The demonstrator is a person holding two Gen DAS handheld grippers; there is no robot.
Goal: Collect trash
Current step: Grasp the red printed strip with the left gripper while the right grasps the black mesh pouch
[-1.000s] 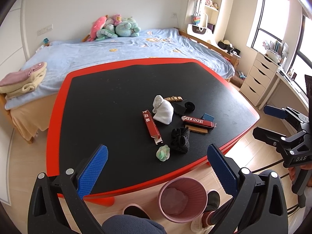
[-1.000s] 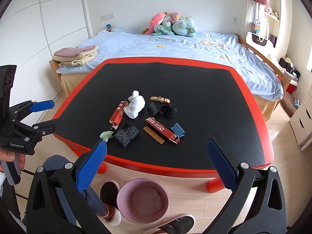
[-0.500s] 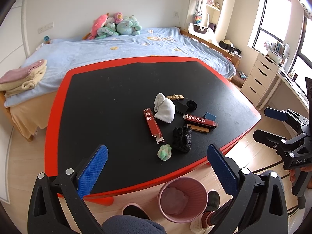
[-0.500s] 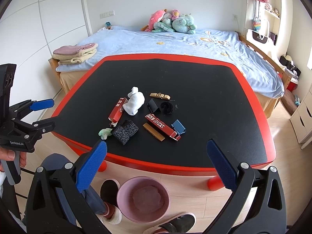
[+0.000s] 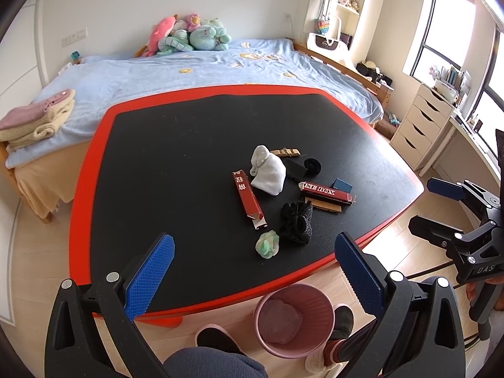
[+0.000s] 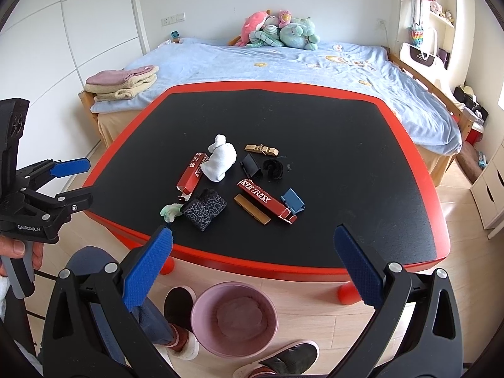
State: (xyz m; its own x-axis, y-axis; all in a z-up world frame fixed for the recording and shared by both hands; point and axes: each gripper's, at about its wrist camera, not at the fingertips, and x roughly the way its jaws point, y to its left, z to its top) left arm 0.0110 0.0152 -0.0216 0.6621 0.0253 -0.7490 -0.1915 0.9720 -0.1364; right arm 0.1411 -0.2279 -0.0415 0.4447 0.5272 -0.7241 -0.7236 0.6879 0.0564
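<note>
Looking along the left gripper [image 5: 253,271], jaws wide and empty, the crumpled green-white wad [image 5: 267,244] sits near the counter [image 5: 176,145] front edge above the pink bin [image 5: 294,319]; likely feather-light and squashy, best pinched across its middle. Switching views, the right gripper [image 6: 252,267] hangs equally open, facing the red carton [image 6: 267,201], probably stiff but crushable, so grip its long sides.

Black grippers, blue-padded jaws, silver screws, "GenRobot.AI" marking.

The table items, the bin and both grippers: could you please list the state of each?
Left gripper: open, empty.
Right gripper: open, empty.
Pink bin: upright on the floor, something pale inside.
Red carton: flat, end flap open.
White cloth: bunched.
Green wad: crumpled.
</note>
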